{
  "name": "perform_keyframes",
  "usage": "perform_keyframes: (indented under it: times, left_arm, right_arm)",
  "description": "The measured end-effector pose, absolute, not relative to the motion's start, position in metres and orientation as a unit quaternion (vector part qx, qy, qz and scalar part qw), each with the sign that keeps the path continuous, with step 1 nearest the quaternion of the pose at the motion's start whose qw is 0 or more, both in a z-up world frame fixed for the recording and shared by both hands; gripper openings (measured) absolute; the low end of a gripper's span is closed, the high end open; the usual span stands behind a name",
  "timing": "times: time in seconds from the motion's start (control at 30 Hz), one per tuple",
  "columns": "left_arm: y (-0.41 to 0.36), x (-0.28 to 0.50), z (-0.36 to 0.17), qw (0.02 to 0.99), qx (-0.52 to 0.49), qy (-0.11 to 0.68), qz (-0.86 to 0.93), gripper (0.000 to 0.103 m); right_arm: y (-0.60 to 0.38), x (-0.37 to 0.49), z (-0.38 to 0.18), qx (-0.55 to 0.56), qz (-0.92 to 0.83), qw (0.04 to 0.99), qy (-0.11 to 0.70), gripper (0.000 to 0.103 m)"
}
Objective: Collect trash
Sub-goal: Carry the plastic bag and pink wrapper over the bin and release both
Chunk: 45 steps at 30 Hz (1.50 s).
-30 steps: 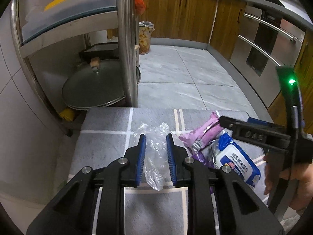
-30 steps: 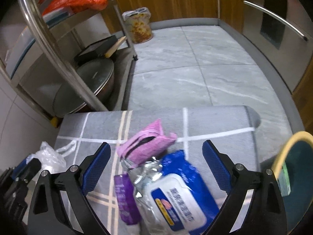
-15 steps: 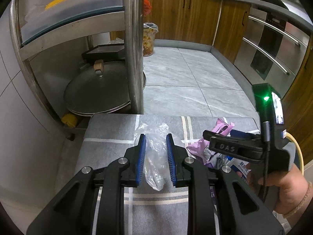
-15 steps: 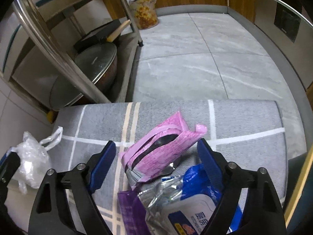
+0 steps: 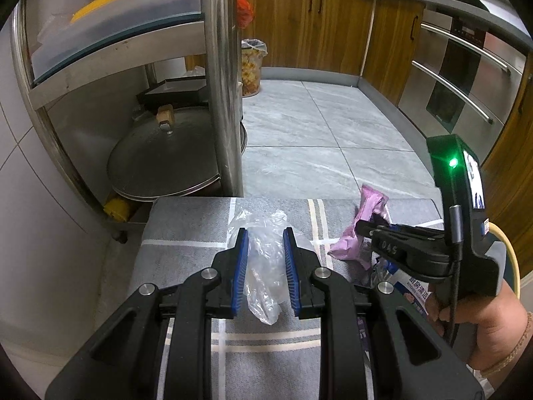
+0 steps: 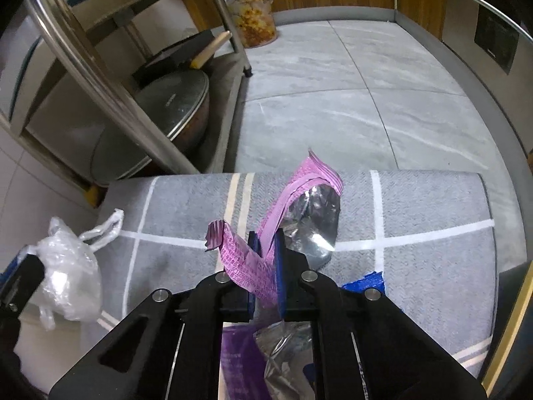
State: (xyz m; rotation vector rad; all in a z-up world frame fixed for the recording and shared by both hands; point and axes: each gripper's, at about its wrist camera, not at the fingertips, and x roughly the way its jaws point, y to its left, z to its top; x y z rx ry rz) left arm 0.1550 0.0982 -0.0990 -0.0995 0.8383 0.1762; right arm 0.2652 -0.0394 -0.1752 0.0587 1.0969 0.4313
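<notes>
My left gripper (image 5: pixel 265 233) is shut on a crumpled clear plastic bag (image 5: pixel 263 266), held above the grey striped mat (image 5: pixel 186 220); the same bag (image 6: pixel 70 273) shows at the left of the right wrist view. My right gripper (image 6: pixel 265 238) is closing its jaws, and the blue pads pinch a pink wrapper (image 6: pixel 240 263) whose silver inside folds upward. From the left wrist view the right gripper (image 5: pixel 366 225) sits on that pink wrapper (image 5: pixel 369 203), with a person's hand on the handle. A blue wipes pack (image 6: pixel 366 281) and a purple wrapper (image 6: pixel 240 350) lie under the right gripper.
A steel rack (image 5: pixel 221 83) with a big pot lid (image 5: pixel 163 160) stands at the mat's far left. A filled bag (image 5: pixel 251 66) sits by wooden cabinets beyond grey floor tiles. An oven front (image 5: pixel 466 93) lines the right. A yellow-rimmed container edge (image 6: pixel 519 300) is at far right.
The right gripper's jaws went from wide open to pinched on the pink wrapper, dropping closer to the mat; the wrapper crumpled upward. The left gripper kept its hold on the plastic bag.
</notes>
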Motion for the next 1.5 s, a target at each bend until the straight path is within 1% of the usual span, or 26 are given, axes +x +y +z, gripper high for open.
perform_keyframes:
  times: [0.2, 0.57, 0.97, 1.27, 1.5]
  left_arm:
    - [0.092, 0.148, -0.093, 0.912, -0.047, 0.399, 0.081, 0.021]
    - [0.068, 0.128, -0.075, 0.923, -0.037, 0.377, 0.062, 0.021]
    - [0.024, 0.111, -0.044, 0.939, -0.026, 0.342, 0.021, 0.021]
    - [-0.033, 0.103, -0.028, 0.945, -0.008, 0.326, -0.032, 0.021]
    - [-0.095, 0.105, -0.032, 0.940, 0.005, 0.328, -0.095, 0.021]
  right_arm:
    - [-0.051, 0.256, -0.152, 0.055, 0.213, 0.841, 0.495, 0.004]
    - [-0.098, 0.223, -0.102, 0.078, 0.191, 0.865, 0.458, 0.004]
    - [-0.176, 0.167, -0.030, 0.094, 0.174, 0.896, 0.398, 0.003]
    - [-0.246, 0.139, -0.014, 0.101, 0.130, 0.908, 0.385, 0.003]
    - [-0.330, 0.133, -0.026, 0.146, 0.077, 0.899, 0.405, 0.003]
